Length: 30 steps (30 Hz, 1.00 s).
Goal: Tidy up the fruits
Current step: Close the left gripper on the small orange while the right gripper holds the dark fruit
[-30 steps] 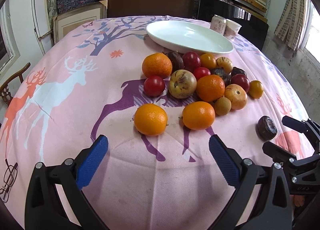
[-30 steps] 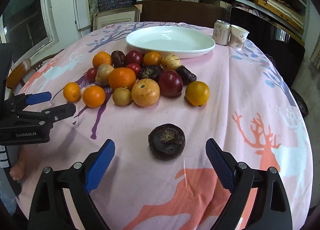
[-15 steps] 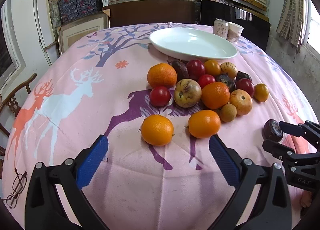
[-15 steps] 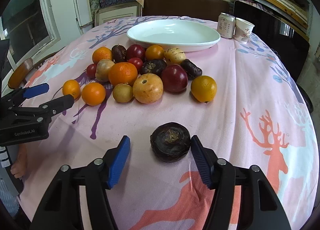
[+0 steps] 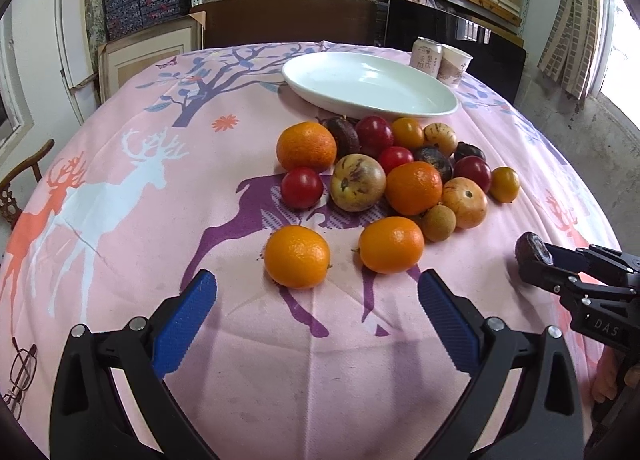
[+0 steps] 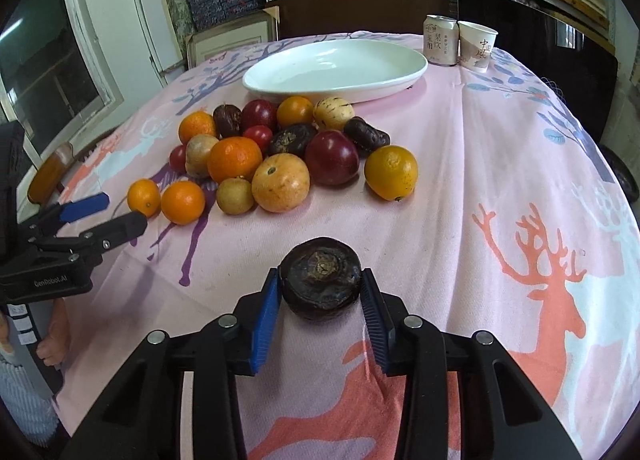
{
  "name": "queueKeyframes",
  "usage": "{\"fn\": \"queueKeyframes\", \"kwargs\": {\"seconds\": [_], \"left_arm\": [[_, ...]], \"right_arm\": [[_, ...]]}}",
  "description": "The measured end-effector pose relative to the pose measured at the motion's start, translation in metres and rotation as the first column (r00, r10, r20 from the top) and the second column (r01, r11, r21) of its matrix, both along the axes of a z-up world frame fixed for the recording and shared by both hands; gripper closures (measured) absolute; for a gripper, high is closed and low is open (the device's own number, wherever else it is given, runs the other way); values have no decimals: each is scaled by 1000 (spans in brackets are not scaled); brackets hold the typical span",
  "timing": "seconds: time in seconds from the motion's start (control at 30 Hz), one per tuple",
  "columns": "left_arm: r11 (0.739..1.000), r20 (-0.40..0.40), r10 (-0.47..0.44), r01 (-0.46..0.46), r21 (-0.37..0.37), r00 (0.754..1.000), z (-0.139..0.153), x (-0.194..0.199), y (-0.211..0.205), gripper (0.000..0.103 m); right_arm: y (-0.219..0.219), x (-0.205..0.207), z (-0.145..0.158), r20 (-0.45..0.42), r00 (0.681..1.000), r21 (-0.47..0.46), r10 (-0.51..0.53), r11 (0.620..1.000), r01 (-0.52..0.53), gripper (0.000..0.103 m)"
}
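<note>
A heap of fruit [image 6: 280,148] lies on the tablecloth [image 6: 480,188], just before the oval dish [image 6: 336,68]. A can [image 6: 440,40] and a paper cup [image 6: 478,46] stand side by side, touching, right of the dish. Two mandarins [image 5: 298,256] sit at the heap's left edge. One dark fruit [image 6: 322,278] lies apart, nearer the camera, between the closing jaws of the right gripper [image 6: 320,300], with the left gripper [image 6: 108,212] well to its left.

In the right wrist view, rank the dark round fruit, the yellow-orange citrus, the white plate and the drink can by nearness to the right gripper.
1. Dark round fruit, between the closing right gripper's pads.
2. Yellow-orange citrus, pile's right edge.
3. White plate, behind the pile.
4. Drink can, far right.
</note>
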<state>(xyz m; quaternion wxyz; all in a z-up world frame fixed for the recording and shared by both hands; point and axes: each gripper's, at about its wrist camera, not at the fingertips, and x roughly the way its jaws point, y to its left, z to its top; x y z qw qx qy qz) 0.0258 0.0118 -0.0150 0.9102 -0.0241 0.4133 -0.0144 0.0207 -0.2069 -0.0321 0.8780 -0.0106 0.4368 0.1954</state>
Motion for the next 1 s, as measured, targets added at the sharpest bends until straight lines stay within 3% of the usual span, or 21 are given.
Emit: {"fn": "queueKeyframes", "kwargs": {"seconds": [0.13,0.2,0.23,0.37,0.5,0.63,0.83,0.9,0.93,1.0], "left_arm": [[1000,-27,24,-24,-2,999,-4,8,5,6],[998,-32,55,-56,-6,998,-5,12,12,16],[997,-39,69,-70,-11,997,-6,14,17,29],[990,-85,100,-107,-87,991,-13,23,36,32],[998,-80,62,-61,4,995,-16,26,18,37],[999,-74,24,-22,25,997,-17,31,11,47],[998,-81,21,-15,67,996,-19,35,4,47],[998,-77,12,-8,57,997,-17,34,5,55],[999,-70,-10,12,32,997,-16,35,5,67],[999,-69,-25,27,28,997,-15,38,3,67]], "right_arm": [[-8,3,-1,-19,1000,57,-11,998,12,62],[-11,2,-1,-23,1000,79,-12,997,14,62],[-12,3,-2,-26,1000,88,-11,996,14,62],[-14,4,-2,-32,999,114,-5,993,9,62],[-15,3,-2,-32,999,125,-5,992,9,62],[-16,3,-2,-29,1000,127,-11,992,14,62],[-18,4,-3,-33,999,127,-18,992,22,62],[-18,5,-3,-36,999,128,-21,991,25,62],[-18,5,-3,-38,999,128,-21,991,25,62],[-17,4,-4,-39,999,124,-21,992,25,62]]}}
